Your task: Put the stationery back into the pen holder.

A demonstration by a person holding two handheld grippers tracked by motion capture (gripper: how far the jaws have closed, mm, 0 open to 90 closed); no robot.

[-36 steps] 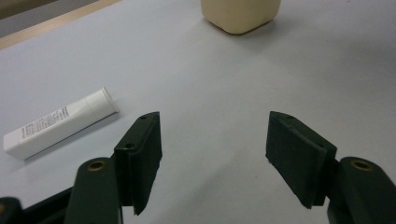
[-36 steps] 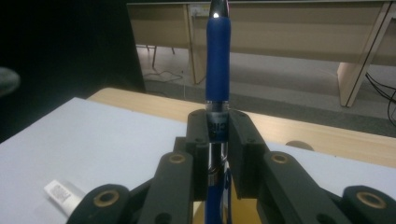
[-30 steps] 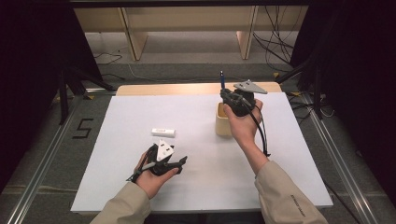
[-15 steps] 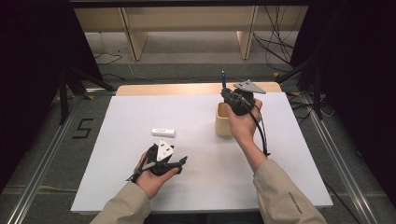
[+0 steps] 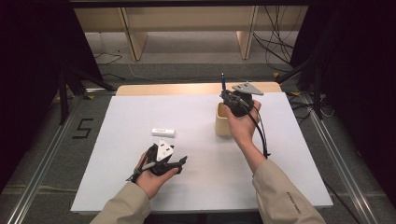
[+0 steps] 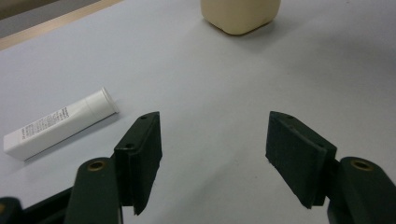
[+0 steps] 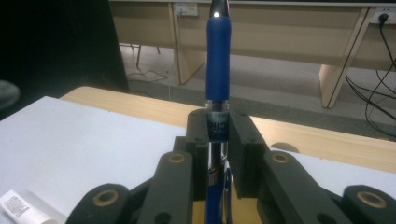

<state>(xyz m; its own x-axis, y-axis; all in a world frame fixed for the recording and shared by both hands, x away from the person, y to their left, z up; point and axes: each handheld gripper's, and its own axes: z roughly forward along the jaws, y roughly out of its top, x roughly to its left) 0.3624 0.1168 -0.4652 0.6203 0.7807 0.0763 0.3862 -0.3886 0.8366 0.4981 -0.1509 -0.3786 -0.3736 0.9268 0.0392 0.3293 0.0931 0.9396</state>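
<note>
My right gripper (image 5: 226, 96) is shut on a blue pen (image 5: 223, 81), held upright just above a beige cup (image 5: 222, 126) at the table's back right. Seen from the right gripper view, the pen (image 7: 218, 56) rises straight up between the pads of that gripper (image 7: 218, 127). My left gripper (image 5: 169, 157) rests low near the front left, jaws open with nothing between them. The left gripper view has its gripper (image 6: 212, 140) facing bare table, with a white tube (image 6: 56, 123) lying to the left and the cup (image 6: 240, 16) farther off. The tube (image 5: 163, 132) lies flat, left of the cup.
A white sheet (image 5: 196, 186) covers the table, with a wooden edge (image 5: 187, 88) at the back. Beyond it are desk legs and cables on the floor (image 5: 275, 51). The right gripper's cable (image 5: 261, 135) hangs along the forearm.
</note>
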